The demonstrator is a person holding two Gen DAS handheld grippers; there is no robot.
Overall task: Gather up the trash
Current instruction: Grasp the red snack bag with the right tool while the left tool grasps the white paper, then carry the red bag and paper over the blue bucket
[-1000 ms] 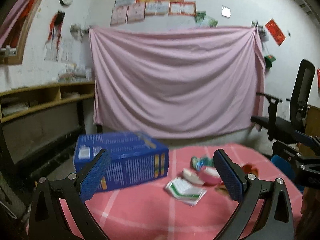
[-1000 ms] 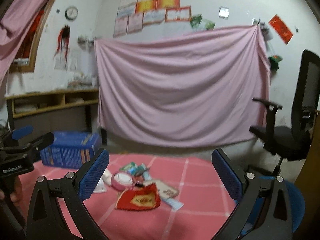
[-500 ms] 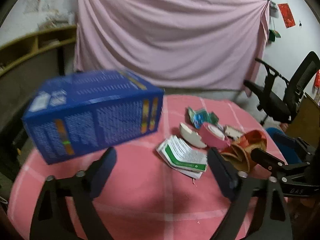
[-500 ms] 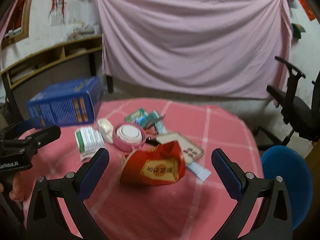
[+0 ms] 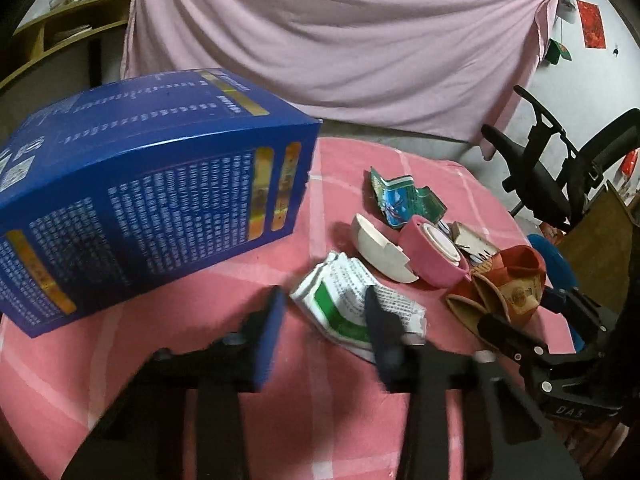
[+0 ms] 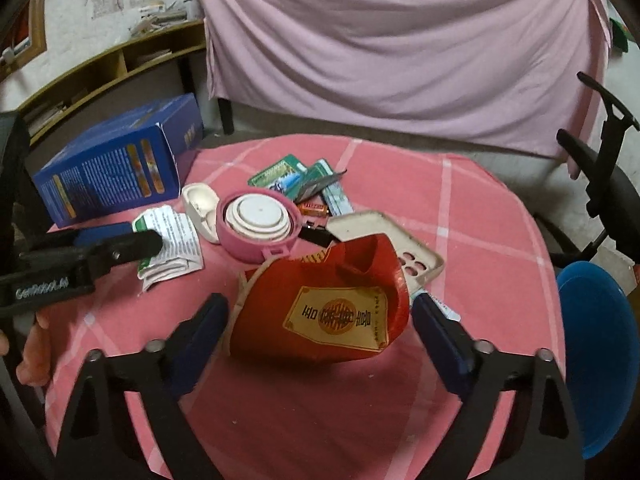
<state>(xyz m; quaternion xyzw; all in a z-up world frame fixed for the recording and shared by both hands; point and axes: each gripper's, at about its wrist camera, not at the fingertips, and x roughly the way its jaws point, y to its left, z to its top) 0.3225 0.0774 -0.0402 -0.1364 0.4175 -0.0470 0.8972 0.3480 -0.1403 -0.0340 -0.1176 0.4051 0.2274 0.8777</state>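
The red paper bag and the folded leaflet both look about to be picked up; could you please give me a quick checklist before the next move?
1. Red paper bag lies between the right tool fingers, tool closing: ok.
2. Pads pressing the bag: not ok, not yet.
3. Folded leaflet sits in front of the closing left tool: ok.
4. Leaflet gripped: cannot tell.
5. Pink round case apart from both tools: ok.
6. Blue box opening visible for drop-off: cannot tell.

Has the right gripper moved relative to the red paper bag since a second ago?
Yes. The right gripper has come down toward the table: the red paper bag sat far ahead of its fingers before and now lies between them, jaws closing, not yet pressing it.
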